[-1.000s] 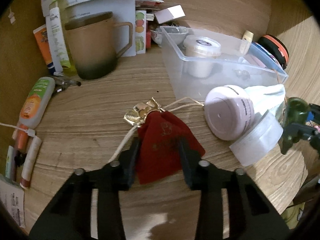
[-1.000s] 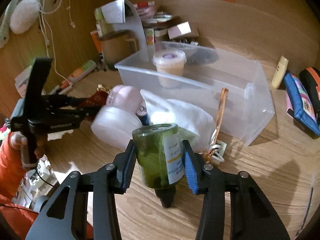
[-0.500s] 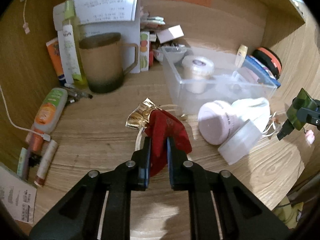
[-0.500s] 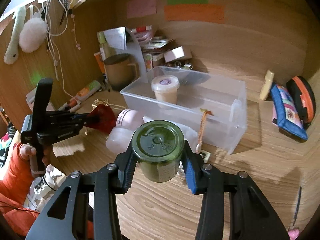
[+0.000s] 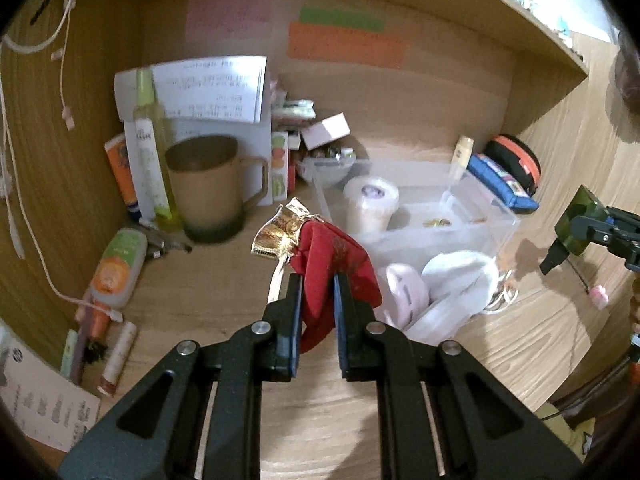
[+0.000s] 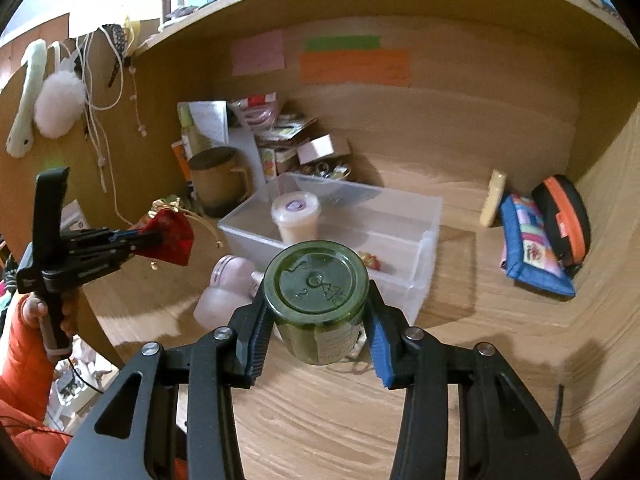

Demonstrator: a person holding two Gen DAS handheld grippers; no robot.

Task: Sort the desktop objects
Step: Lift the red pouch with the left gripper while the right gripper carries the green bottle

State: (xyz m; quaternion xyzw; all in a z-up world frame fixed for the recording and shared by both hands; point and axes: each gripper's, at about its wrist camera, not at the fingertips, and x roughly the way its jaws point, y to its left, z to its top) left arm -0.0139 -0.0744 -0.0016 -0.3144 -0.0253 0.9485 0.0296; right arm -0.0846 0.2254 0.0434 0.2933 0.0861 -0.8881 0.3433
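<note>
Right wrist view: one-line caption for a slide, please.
Right tongs grip a green jar above the desk; left tongs hold a red pouch beside the clear bin.

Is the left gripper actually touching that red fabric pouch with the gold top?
Touching. The left wrist view shows the left gripper with both jaws pinched onto the red fabric pouch, which hangs lifted above the desk.
</note>
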